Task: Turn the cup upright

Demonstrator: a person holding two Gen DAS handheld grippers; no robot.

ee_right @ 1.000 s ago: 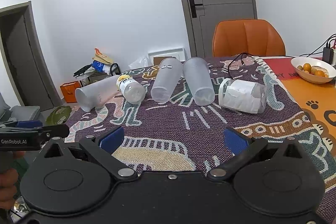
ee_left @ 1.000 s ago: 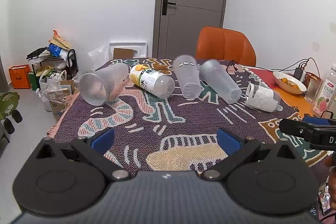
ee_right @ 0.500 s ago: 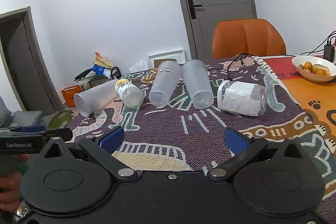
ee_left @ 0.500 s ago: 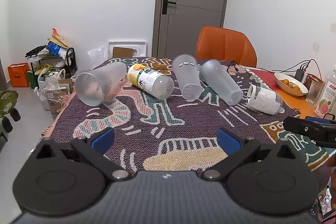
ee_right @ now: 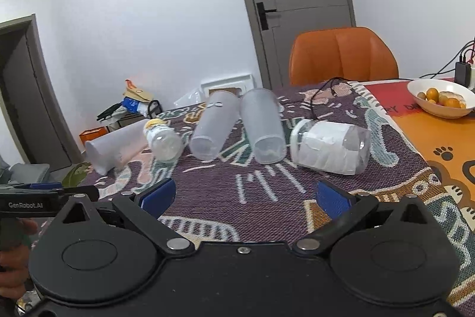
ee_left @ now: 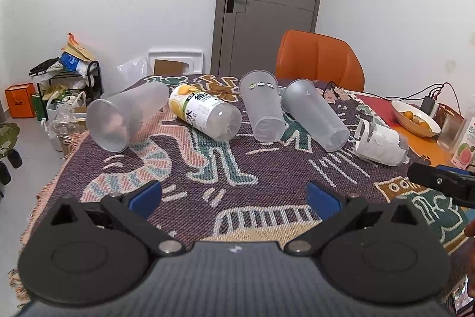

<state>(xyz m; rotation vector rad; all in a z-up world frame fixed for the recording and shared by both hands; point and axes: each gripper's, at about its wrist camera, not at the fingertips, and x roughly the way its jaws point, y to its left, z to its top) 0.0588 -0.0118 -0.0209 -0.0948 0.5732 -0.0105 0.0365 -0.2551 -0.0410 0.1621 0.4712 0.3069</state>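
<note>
Left wrist view: left gripper point(ee_left: 234, 196) sits low in the frame, blue pads spread wide, nothing between them, only patterned cloth point(ee_left: 207, 174) showing in the gap. Five containers lie on their sides in a row across the middle of the frame. From frame left: frosted cup point(ee_left: 127, 116), mouth toward the camera and lower left; yellow-labelled bottle point(ee_left: 204, 116) just beside it, base toward the camera; second frosted cup point(ee_left: 262, 109) at centre, narrow base toward the camera; third frosted cup point(ee_left: 314, 119) just right of it, angled toward the lower right, the wide ends of these two close together at the far side; paper-wrapped cup point(ee_left: 380, 146) at right, apart from the others. None stands upright. Tip of the right gripper point(ee_left: 439, 183) enters at the right edge. White fruit bowl point(ee_left: 415, 119) at far right on the orange mat; orange chair point(ee_left: 319, 61) behind the table.

Right wrist view: right gripper point(ee_right: 246, 198) equally wide open and empty, hovering above the cloth at lower centre. Paper-wrapped cup sits just above and right of the gap, lying sideways. The two central frosted cups lie above the gap, bases toward the camera. Left gripper visible at the left edge, held in a hand point(ee_right: 12, 254).
</note>
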